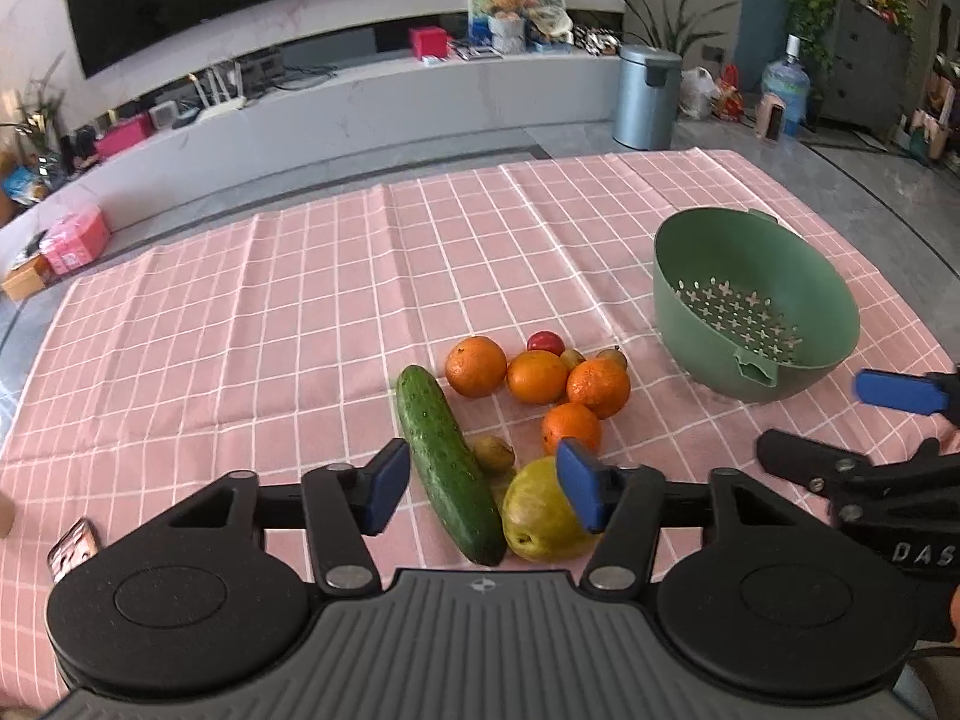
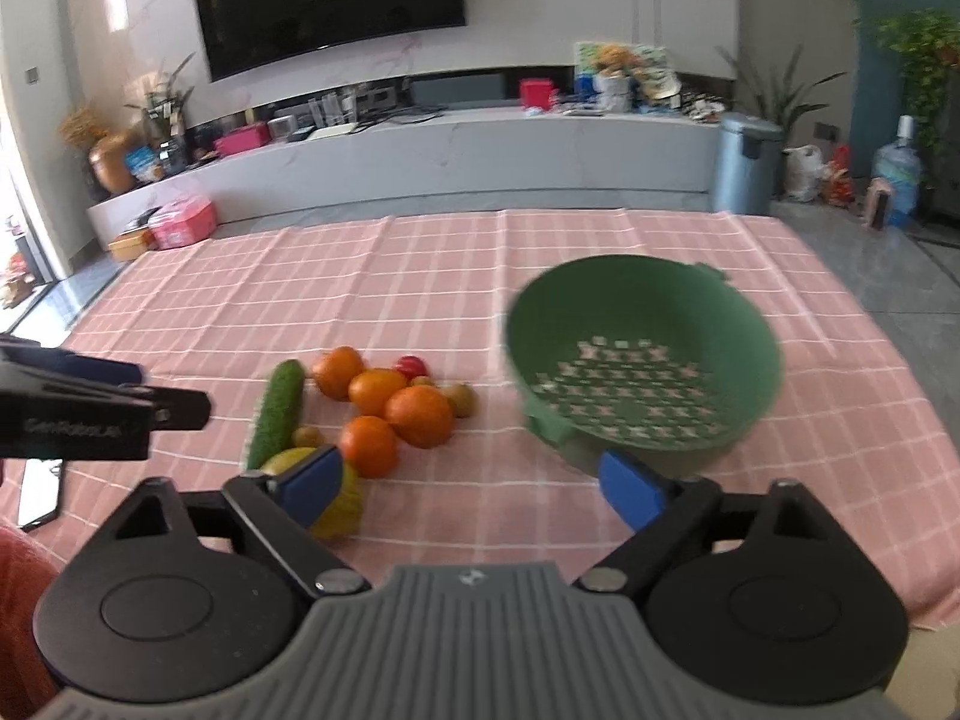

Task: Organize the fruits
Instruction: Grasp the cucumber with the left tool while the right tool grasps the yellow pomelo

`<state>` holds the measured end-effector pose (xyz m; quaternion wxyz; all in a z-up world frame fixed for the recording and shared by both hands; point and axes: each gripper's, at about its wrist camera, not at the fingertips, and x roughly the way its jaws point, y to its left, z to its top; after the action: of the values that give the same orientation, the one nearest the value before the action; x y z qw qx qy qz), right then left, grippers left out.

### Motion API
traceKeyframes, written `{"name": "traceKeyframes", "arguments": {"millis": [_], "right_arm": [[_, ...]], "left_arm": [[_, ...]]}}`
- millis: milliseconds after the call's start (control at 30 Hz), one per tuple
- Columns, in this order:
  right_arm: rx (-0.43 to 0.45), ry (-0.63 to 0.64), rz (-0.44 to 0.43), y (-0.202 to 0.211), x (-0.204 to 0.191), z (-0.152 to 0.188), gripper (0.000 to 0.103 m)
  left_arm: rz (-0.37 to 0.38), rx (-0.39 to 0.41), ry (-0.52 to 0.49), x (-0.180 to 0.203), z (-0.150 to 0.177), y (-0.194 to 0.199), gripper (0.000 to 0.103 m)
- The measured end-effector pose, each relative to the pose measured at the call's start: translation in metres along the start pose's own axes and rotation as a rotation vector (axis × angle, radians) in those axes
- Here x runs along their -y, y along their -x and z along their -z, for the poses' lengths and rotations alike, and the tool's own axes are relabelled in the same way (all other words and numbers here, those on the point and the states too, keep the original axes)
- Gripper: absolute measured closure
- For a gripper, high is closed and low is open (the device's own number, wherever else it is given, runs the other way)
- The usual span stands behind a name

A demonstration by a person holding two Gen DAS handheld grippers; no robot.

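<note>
A pile of fruit lies on the pink checked cloth (image 1: 270, 312): several oranges (image 1: 476, 366), a cucumber (image 1: 447, 459), a yellow-green pear (image 1: 540, 516), small brownish fruits (image 1: 493, 453) and a red one (image 1: 545, 342). An empty green colander bowl (image 1: 756, 306) stands to the right. My left gripper (image 1: 483, 489) is open, its fingers either side of the cucumber and pear, above them. My right gripper (image 2: 474, 489) is open and empty, between the pile (image 2: 384, 402) and the bowl (image 2: 645, 360). It shows at the right edge of the left view (image 1: 900, 396).
A phone (image 1: 72, 549) lies on the cloth at the near left. Beyond the table's far edge are a TV bench, a grey bin (image 1: 647, 96), a water bottle (image 1: 785, 87) and plants.
</note>
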<state>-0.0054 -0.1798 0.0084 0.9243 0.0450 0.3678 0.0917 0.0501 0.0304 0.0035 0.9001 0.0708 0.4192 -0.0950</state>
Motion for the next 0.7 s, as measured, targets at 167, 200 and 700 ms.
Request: {"name": "traceKeyframes", "arguments": {"millis": [167,200,700], "right_arm": [[-0.056,-0.022,-0.070,-0.027,-0.016,-0.006,0.029],[-0.074,-0.036,-0.086,-0.035,-0.019,-0.007,0.030],[-0.270,-0.206,-0.174,-0.108,-0.049,0.010,0.031]], "left_arm": [[0.063,-0.074,0.004,-0.019,-0.014,-0.024,0.048],[0.069,-0.091,-0.004,-0.022,-0.016,-0.030,0.048],[0.159,-0.228,0.040,-0.065,-0.010,-0.093,0.052]]}}
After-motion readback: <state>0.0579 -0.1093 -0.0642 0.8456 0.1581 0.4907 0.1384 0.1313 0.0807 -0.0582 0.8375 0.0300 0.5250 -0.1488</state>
